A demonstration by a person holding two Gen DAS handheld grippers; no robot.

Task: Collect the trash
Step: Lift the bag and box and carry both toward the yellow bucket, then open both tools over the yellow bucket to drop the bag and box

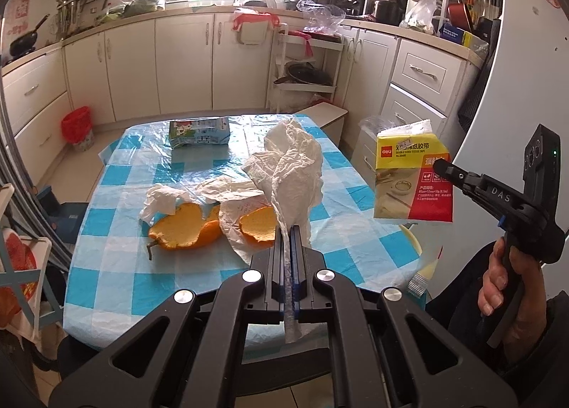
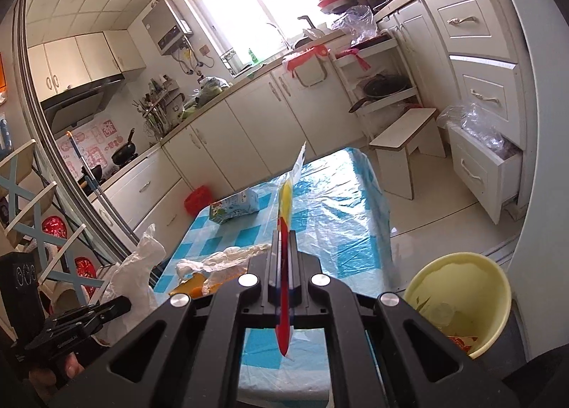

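My left gripper [image 1: 287,230] is shut on a crumpled white plastic bag [image 1: 295,162] and holds it above the checked table [image 1: 199,273]. It also shows in the right wrist view [image 2: 137,266]. My right gripper [image 2: 284,234] is shut on a yellow and red tape packet [image 1: 414,177], edge-on in its own view [image 2: 284,216], held off the table's right side above a yellow bin [image 2: 458,301]. Orange peel [image 1: 188,230], a crumpled tissue [image 1: 161,202], white paper [image 1: 231,191] and a milk carton [image 1: 199,132] lie on the table.
A red bin [image 1: 78,127] stands on the floor at the far left. A white stool [image 2: 405,138] and an open drawer [image 2: 480,166] with plastic are beyond the table on the right. Kitchen cabinets line the back wall. A folding rack [image 1: 21,266] stands at the left.
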